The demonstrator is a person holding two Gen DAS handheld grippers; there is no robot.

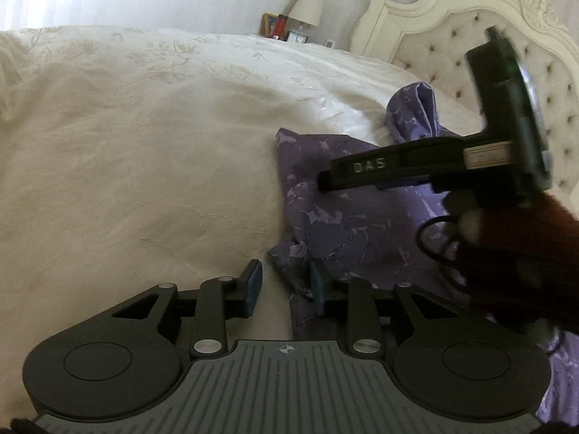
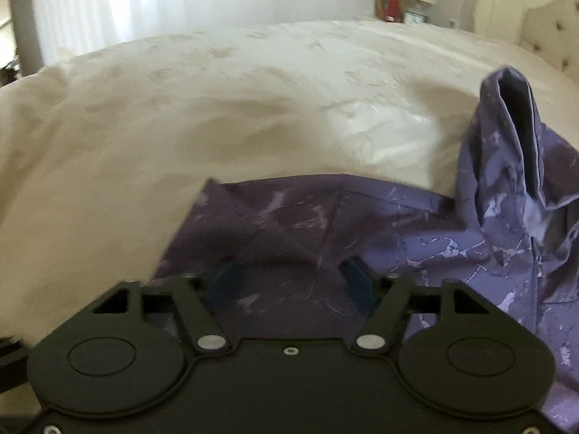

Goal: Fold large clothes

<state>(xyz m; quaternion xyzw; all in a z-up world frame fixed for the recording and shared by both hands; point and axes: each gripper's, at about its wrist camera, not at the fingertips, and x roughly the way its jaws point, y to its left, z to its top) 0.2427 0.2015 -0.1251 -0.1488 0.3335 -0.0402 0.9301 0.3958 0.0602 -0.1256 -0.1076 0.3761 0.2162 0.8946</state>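
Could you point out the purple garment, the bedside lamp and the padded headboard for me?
purple garment [image 2: 452, 249]: right wrist view, on its flat patterned body.
bedside lamp [image 1: 307, 7]: left wrist view, on its pale shade.
padded headboard [image 1: 448, 54]: left wrist view, on the buttoned cushioning.

Garment: lying on the bed, at its near right.
Headboard: standing behind the garment, far right.
Lamp: standing beyond the bed, left of the headboard.
Right gripper: hovering over the garment.

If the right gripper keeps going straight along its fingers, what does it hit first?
Most likely the purple patterned garment lying on the cream bedspread: the right gripper points down at its flat folded part, jaws open and nothing between them. Depth is unclear.
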